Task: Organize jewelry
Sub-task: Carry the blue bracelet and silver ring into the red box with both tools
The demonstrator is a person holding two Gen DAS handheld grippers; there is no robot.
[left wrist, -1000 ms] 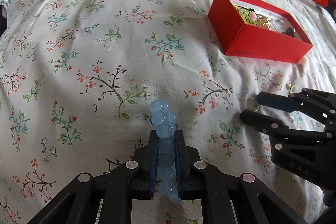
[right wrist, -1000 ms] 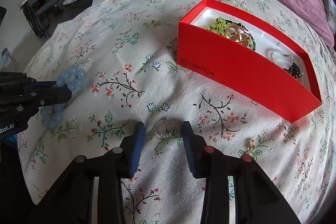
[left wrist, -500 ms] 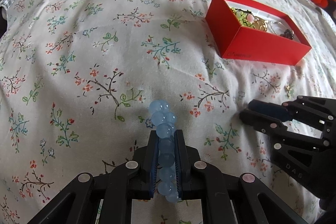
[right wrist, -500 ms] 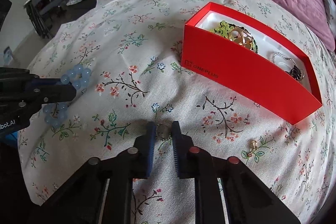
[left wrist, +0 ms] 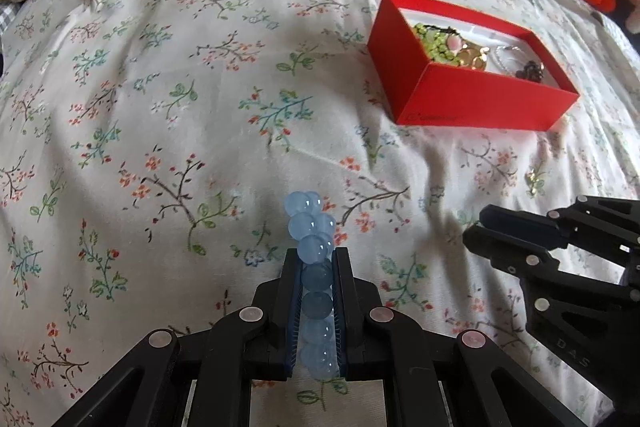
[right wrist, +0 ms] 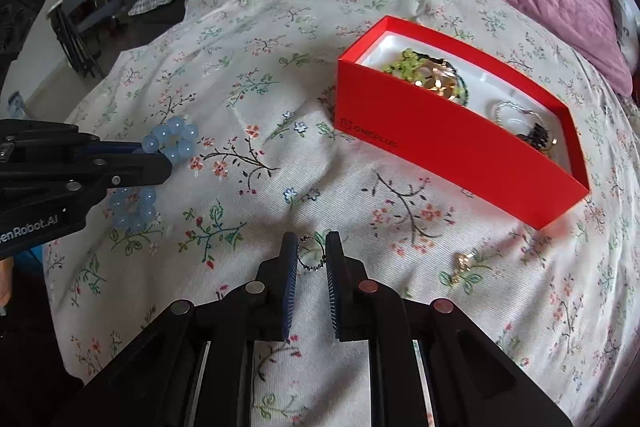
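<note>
1. At the left edge of the right wrist view, the left gripper [right wrist: 160,163] is clenched on a bracelet of round translucent pale-blue beads [right wrist: 172,141]. Part of the loop sticks out past the tips and part hangs below, clear of the floral-printed bed cover [right wrist: 248,75].
2. At the lower centre of that view, the right gripper [right wrist: 311,253] has just been closing. A small silver ring edged with tiny beads [right wrist: 311,254] now stands between its ribbed blue pads [right wrist: 289,283], which appear to touch it on both sides.
3. To do this pick well, I would judge the ring should sit square between the pads before lifting. It is thin and hard, so a skewed pinch could flick it out onto the soft cover.
4. A straight, slow lift seems best, so the cloth does not drag along with it.
5. Lower right of the ring, a small gold-coloured earring [right wrist: 462,261] lies loose on the cover, not yet collected.
6. At the upper right stands the open red cardboard box [right wrist: 440,147], which already holds green-beaded, gold and silver pieces. It is probably where both held items belong, and they should be carried over its near wall before being let go.
</note>
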